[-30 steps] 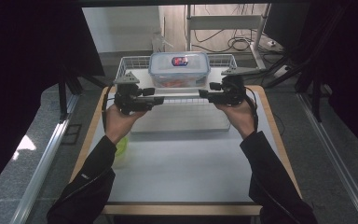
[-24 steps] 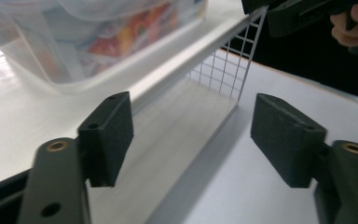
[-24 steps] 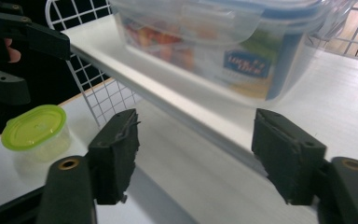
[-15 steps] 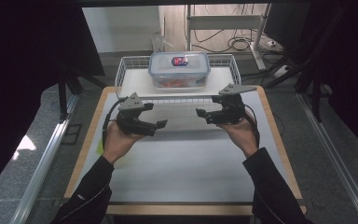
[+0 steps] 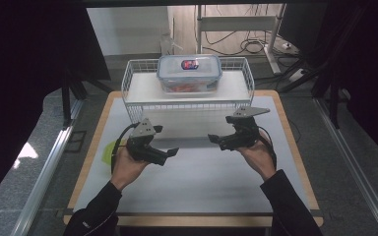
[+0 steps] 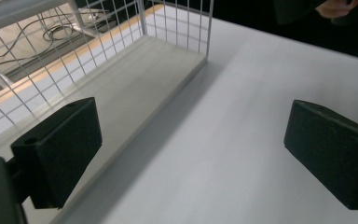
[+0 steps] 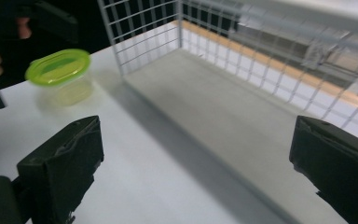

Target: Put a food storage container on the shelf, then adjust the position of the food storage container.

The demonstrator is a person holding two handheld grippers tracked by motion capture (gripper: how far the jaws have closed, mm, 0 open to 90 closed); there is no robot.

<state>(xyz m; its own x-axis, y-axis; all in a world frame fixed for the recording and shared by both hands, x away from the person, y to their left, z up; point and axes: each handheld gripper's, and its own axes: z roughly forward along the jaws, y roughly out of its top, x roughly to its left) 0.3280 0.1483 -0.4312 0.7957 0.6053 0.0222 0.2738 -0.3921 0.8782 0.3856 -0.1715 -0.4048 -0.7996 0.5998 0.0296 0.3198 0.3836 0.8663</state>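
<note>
High view: left gripper (image 5: 173, 151) at lower left of centre and right gripper (image 5: 211, 139) right of centre, jaws just opened wide, nothing between them; clear lidded container (image 5: 189, 73) at upper centre, on top of the white wire rack (image 5: 136, 91), well apart from both.

Left gripper view: jaws spread, only white table (image 6: 242, 121) between; rack at upper left.

Right gripper view: jaws spread and empty; green-lidded cup (image 7: 61, 74) at upper left.
</note>
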